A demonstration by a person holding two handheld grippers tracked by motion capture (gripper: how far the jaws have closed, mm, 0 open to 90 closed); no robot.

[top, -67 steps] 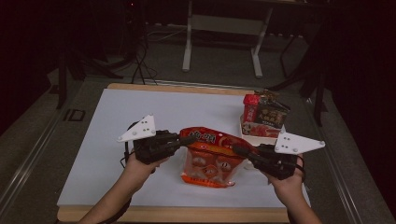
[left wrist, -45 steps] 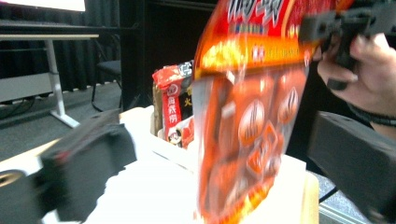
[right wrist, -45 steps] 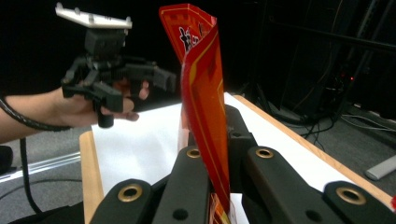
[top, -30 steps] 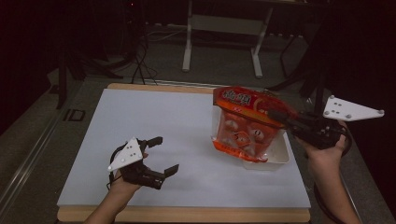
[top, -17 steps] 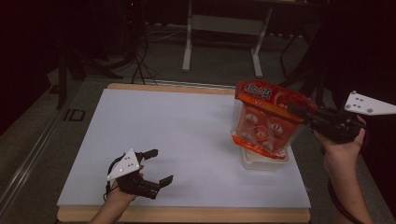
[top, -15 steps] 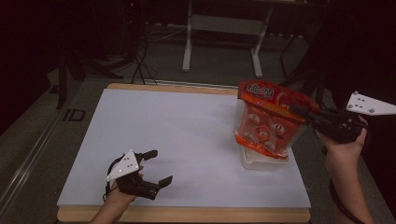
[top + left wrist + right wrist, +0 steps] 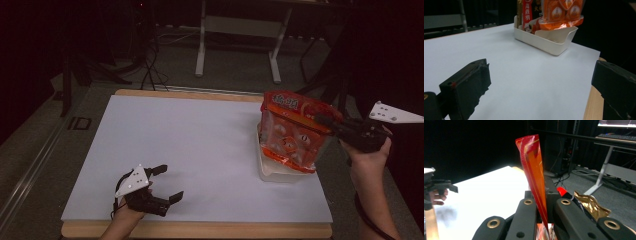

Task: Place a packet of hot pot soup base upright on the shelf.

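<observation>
So we've got the right gripper (image 7: 327, 121) pinched tight on the top seam of the orange snack bag (image 7: 292, 132), dangling over the white bin (image 7: 275, 172) at right of frame, light, crinkly and floppy, while our left gripper (image 7: 167, 184) sits wide open, lower left.

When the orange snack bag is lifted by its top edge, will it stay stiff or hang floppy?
Probably floppy: the orange snack bag hangs from the right gripper, pinched at its thin sealed edge. It seems light, since one hand carries it. The glossy film may slip.
</observation>
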